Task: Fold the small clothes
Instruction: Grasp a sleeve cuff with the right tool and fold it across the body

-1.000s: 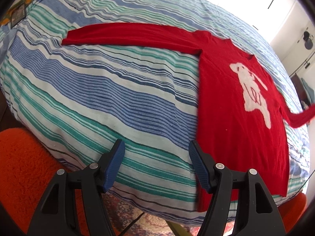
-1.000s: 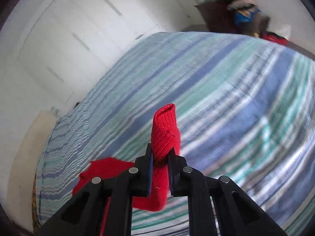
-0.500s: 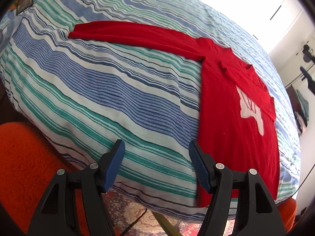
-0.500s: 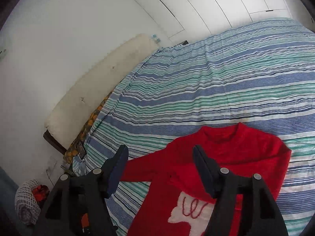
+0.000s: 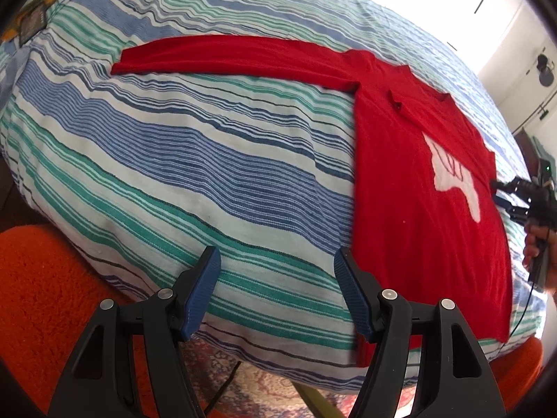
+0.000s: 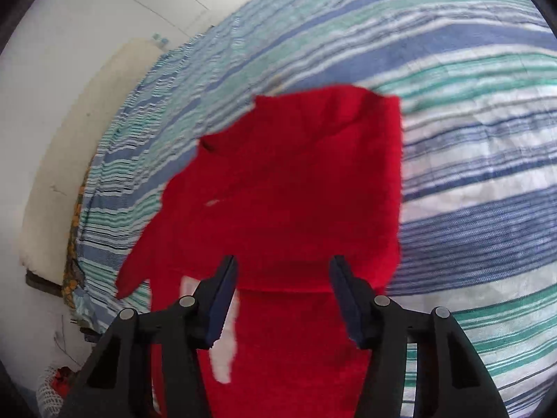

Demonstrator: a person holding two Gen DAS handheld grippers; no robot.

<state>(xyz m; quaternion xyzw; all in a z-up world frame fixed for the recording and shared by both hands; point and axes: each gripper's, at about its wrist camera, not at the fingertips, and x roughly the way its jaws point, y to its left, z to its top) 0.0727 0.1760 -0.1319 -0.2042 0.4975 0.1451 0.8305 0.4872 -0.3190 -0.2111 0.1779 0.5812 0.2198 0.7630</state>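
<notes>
Left wrist view: red sweater on striped bedspread, orange rug below; both hand-held grippers open, empty.

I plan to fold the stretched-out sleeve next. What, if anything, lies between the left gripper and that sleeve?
Nothing visible: only bare striped bedcover lies between the open left gripper and the outstretched sleeve of the red sweater.

Across the bottom of each wrist view stand two black plastic arms with long cut-out slots and round silver screw heads at the pivots — the left gripper and the right gripper. Their jaws carry ribbed dark-blue pads. At the left view's right edge, a hand shows beside a thin black cable.
</notes>
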